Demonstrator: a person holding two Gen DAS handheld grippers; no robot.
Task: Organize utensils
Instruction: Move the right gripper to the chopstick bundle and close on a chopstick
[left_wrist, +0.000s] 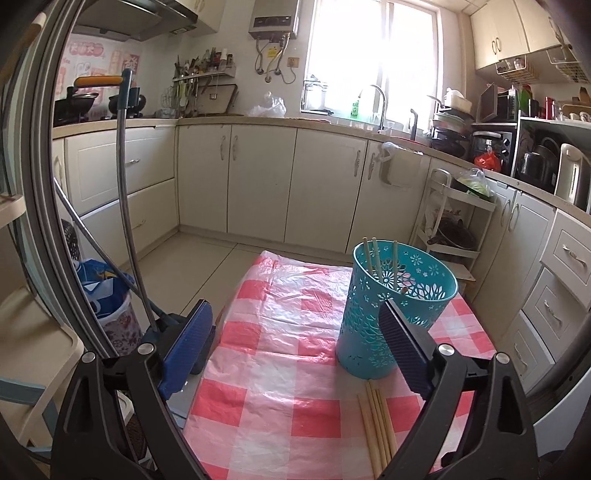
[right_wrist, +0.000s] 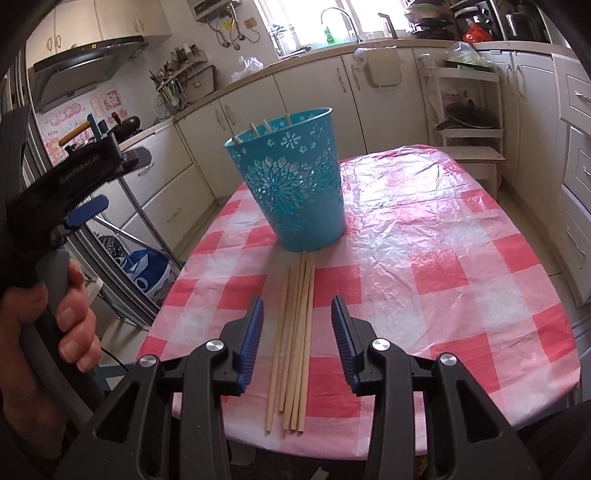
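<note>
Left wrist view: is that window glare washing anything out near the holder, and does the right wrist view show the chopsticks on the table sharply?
Left wrist view: the window is blown out white, but the teal holder stays clearly lit; fisheye bends the cabinet lines. Right wrist view: the loose chopsticks are sharp, with soft sheen on the plastic tablecloth.

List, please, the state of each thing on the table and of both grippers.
Teal holder: upright on the checked tablecloth, some chopsticks already inside.
Loose chopsticks: lying flat in a bundle in front of the holder.
Right gripper: open, jaws on either side of the bundle, not pressing it.
Left gripper: open wide, empty.
</note>
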